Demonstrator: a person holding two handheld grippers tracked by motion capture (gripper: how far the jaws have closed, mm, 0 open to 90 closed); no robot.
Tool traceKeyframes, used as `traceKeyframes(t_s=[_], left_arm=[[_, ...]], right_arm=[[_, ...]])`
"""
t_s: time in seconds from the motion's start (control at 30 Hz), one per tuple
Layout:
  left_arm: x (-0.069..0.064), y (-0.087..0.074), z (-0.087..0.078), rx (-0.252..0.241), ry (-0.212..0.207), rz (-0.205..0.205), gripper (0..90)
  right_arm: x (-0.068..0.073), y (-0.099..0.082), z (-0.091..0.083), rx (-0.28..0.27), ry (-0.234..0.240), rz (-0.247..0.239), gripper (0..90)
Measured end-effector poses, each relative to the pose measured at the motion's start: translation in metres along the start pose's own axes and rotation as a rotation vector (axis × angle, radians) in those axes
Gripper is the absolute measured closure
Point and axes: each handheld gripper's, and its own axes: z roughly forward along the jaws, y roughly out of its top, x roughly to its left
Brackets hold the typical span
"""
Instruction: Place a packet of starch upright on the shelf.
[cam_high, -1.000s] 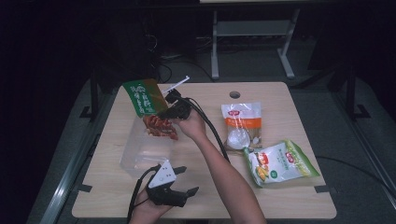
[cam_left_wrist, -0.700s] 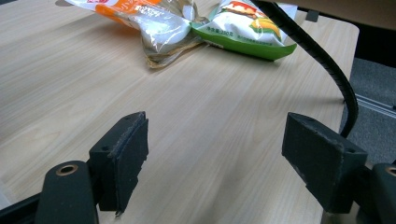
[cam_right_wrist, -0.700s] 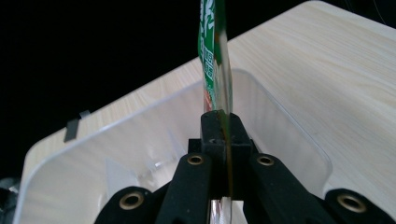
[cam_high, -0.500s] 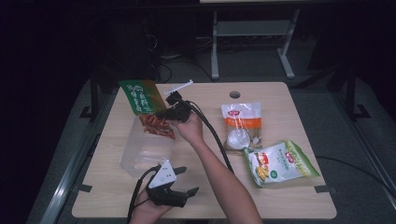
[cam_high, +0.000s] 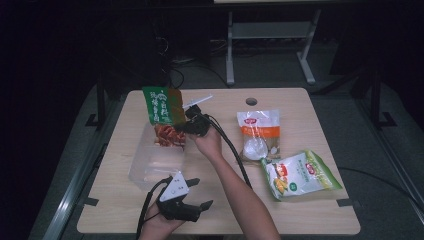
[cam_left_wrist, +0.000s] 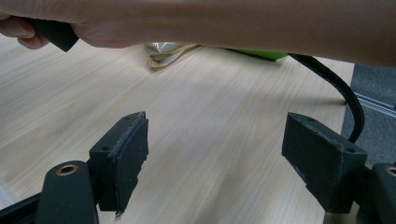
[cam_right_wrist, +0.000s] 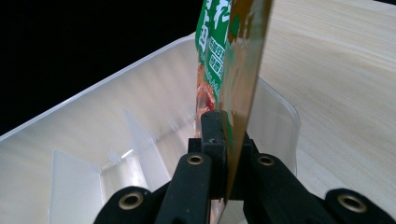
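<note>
1. The right gripper (cam_high: 184, 129) is clamped on the edge of a flat green and red snack pouch with white lettering (cam_high: 163, 112), held up on edge over the far end of a clear, shallow plastic bin (cam_high: 145, 170).
2. In the right gripper view the two black jaws meet tight on the pouch (cam_right_wrist: 231, 60), whose thin edge rises straight up from between them, with the bin's translucent wall (cam_right_wrist: 116, 126) behind and below it.
3. The pouch's lower, red part sits just inside the bin's far end in the high view; whether it touches the bin's floor I cannot tell.
4. The bin stands on the left half of a light wooden table (cam_high: 320, 125), its long side running away from the person.
5. The left gripper (cam_high: 192, 192) rests in the person's left hand at the near edge of the table, just beside the bin's near end, and holds nothing.
6. In the left gripper view its jaws stand wide apart over bare table (cam_left_wrist: 201, 140), with the person's right forearm (cam_left_wrist: 243, 28) crossing above them.
7. A white and orange bag (cam_high: 258, 131) lies right of the right arm, on the table.
8. A green and white bag printed with corn (cam_high: 300, 175) lies nearer the person, just beside the white and orange one.
</note>
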Motion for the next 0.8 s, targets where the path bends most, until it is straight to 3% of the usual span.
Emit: traceKeyframes(t_s=[0.13,0.17,0.27,0.4,0.5,0.8], left_arm=[[0.0,0.0,0.0,0.0,-0.001,-0.001,22.2],[0.0,0.0,0.0,0.0,0.002,-0.001,22.2],[0.001,0.0,0.0,0.001,0.003,-0.002,22.2],[0.0,0.0,0.0,0.001,0.004,-0.002,22.1],[0.0,0.0,0.001,0.005,0.004,0.001,22.0],[0.001,0.0,0.002,0.019,0.004,0.008,21.9]], right_arm=[[0.001,0.001,-0.001,0.005,-0.002,-0.002,87.4],[0.0,0.002,-0.004,0.0,-0.007,-0.002,81.8],[0.0,0.003,-0.009,-0.007,-0.004,0.004,77.1],[0.002,0.007,-0.025,-0.004,-0.029,-0.018,66.8],[0.001,0.006,-0.034,0.002,-0.02,-0.021,62.3],[0.004,0.003,-0.06,-0.003,-0.008,-0.042,54.7]])
